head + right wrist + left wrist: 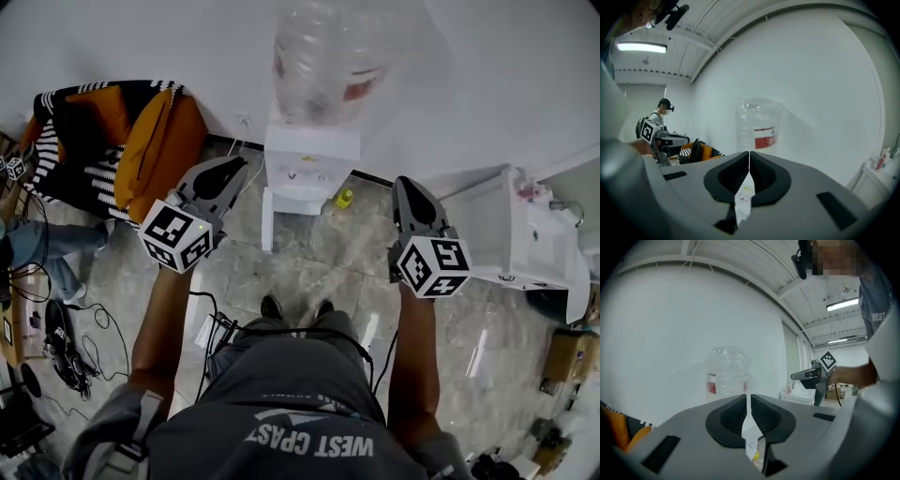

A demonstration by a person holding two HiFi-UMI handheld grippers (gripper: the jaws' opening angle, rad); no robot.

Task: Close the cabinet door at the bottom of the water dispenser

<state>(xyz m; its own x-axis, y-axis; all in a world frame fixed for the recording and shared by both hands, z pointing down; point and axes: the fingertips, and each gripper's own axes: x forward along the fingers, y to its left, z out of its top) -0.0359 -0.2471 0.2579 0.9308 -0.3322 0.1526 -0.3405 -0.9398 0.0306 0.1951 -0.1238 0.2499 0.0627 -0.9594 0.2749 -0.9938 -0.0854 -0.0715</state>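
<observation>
A person stands on a pale tiled floor (pixel 319 262) facing a white water dispenser (pixel 311 155) that is set against a white wall (pixel 487 75). A large clear bottle (pixel 328 52) with a red label sits upside down on top of it. At the bottom of the dispenser the cabinet door (pixel 267 220) appears to stand open, a narrow white panel swung out toward the person from the dispenser's left edge. A small yellow object (pixel 344 198) sits low beside the base on the other side; whether it is inside the cabinet or on the floor I cannot tell. The person holds both arms forward. The left hand-held gripper (pixel 227 176) is closed, its jaws together with only a thin slit between them and nothing gripped. It points toward the dispenser from the left, near the open door but not touching it. The right hand-held gripper (pixel 411 190) is likewise closed and empty, held out to the right of the dispenser and apart from it. To the left of the dispenser is a chair (pixel 122 141) with orange cushions and black-and-white stripes. To the right stands a low white unit (pixel 530 239). In the right gripper view a second person (pixel 660 112) in a cap stands far back in the room.
</observation>
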